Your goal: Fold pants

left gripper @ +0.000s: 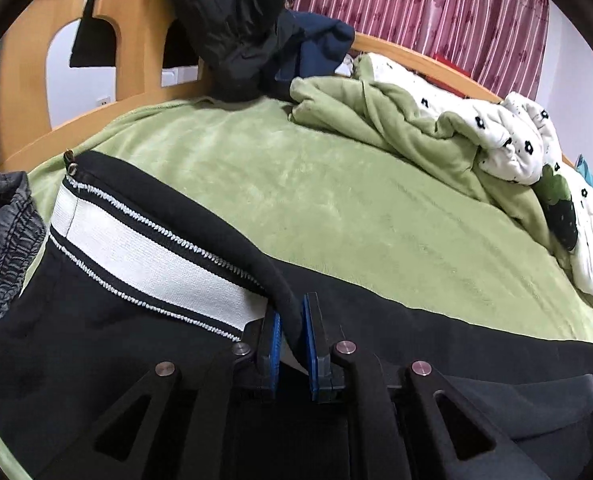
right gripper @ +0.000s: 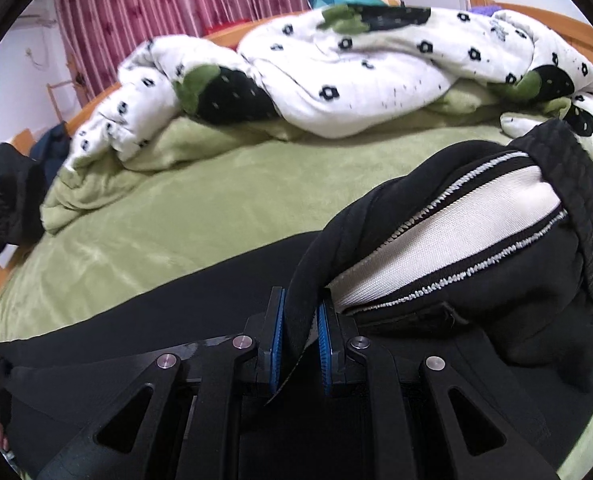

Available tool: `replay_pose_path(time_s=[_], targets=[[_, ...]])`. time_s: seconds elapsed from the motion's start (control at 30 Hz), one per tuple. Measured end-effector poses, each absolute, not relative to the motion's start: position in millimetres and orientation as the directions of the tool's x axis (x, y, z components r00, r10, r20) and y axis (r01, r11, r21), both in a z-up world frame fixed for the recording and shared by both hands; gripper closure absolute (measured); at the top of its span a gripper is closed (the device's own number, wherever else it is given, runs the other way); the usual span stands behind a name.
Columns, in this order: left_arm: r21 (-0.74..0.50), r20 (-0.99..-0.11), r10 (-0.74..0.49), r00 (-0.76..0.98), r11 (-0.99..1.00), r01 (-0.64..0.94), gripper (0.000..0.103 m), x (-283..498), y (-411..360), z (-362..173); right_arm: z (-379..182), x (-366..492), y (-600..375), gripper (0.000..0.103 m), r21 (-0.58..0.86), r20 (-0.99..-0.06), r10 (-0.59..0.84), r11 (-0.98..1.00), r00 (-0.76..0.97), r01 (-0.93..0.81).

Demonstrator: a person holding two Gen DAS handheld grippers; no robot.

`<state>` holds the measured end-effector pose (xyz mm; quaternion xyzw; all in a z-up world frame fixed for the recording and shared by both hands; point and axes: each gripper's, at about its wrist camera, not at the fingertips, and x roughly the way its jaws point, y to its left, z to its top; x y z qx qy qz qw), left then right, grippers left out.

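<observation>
Black pants (left gripper: 96,320) with a white side stripe (left gripper: 148,256) edged in white stitching lie across a green bed sheet (left gripper: 296,184). My left gripper (left gripper: 292,320) is shut on a fold of the black fabric, which runs between its blue pads (left gripper: 274,336). In the right wrist view the same pants (right gripper: 476,320) bunch up at the right, white stripe (right gripper: 456,224) showing. My right gripper (right gripper: 302,320) is shut on a black fabric edge that hangs between its blue pads (right gripper: 323,340).
A rumpled white quilt (right gripper: 376,80) with black flowers and a green blanket (left gripper: 376,116) lie along the far side of the bed. Dark clothes (left gripper: 236,28) hang over the wooden bed frame (left gripper: 136,40). Grey jeans (left gripper: 4,240) sit at the left. Pink striped curtains (left gripper: 416,4) hang behind.
</observation>
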<state>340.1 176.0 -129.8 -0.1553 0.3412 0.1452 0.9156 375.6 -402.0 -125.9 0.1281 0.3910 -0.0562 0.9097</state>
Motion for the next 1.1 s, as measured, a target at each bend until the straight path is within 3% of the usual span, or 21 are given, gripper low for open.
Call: replay_pose_path(time_s=[0.03,0.07,0.1,0.17,0.3,0.4,0.63,0.73,0.9,1.07,1.1], targets=[[-0.19,-0.677,0.15,0.721,0.91,-0.368,0.089,339.4,177.3,-129.3,-126.7,377.7,-401.8,0.08,0.191,-0.738,0.003,0.96,0.675,0.205],[-0.203,-0.682,0.13,0.719,0.912,-0.357,0.079,336.0,177.9,-127.7,-126.9,377.7,-401.2,0.079,0.189,-0.748,0.01,0.962,0.663,0.199],[-0.213,-0.689,0.115,0.715,0.911,-0.352,0.064,332.3,178.5,-127.2,-126.7,375.5,-399.5,0.071,0.189,-0.758,0.021,0.964,0.652,0.188],[-0.24,-0.711,0.078,0.699,0.908,-0.345,0.047,318.2,177.7,-125.0,-121.3,361.6,-395.0,0.064,0.189,-0.768,0.049,0.97,0.639,0.152],[-0.284,-0.725,-0.035,0.688,0.925,-0.252,0.043,267.5,167.4,-124.2,-105.9,297.6,-387.4,0.051,0.107,-0.749,0.015,0.989,0.662,0.099],[-0.3,-0.742,-0.094,0.663,0.932,-0.204,0.043,219.4,161.3,-135.2,-103.4,245.6,-395.4,0.05,0.087,-0.74,0.009,0.993,0.672,0.083],[-0.456,-0.715,-0.214,0.666,0.864,-0.212,0.041,157.6,168.6,-170.2,-130.9,167.2,-458.1,0.043,0.261,-0.756,0.059,0.941,0.652,0.217],[-0.555,-0.685,-0.268,0.678,0.794,-0.248,0.039,166.5,183.9,-172.4,-144.7,165.7,-484.3,0.043,0.41,-0.741,0.142,0.87,0.657,0.274],[-0.676,-0.63,-0.309,0.712,0.669,-0.309,0.04,195.1,209.8,-181.6,-151.3,190.2,-497.1,0.042,0.526,-0.684,0.206,0.804,0.699,0.277],[-0.637,-0.649,-0.224,0.727,0.683,-0.358,0.045,217.3,207.2,-180.1,-162.8,241.1,-495.4,0.042,0.52,-0.693,0.199,0.804,0.693,0.288],[-0.619,-0.659,-0.204,0.724,0.694,-0.367,0.053,218.9,206.3,-179.6,-164.2,252.9,-494.6,0.05,0.497,-0.704,0.177,0.815,0.687,0.299]])
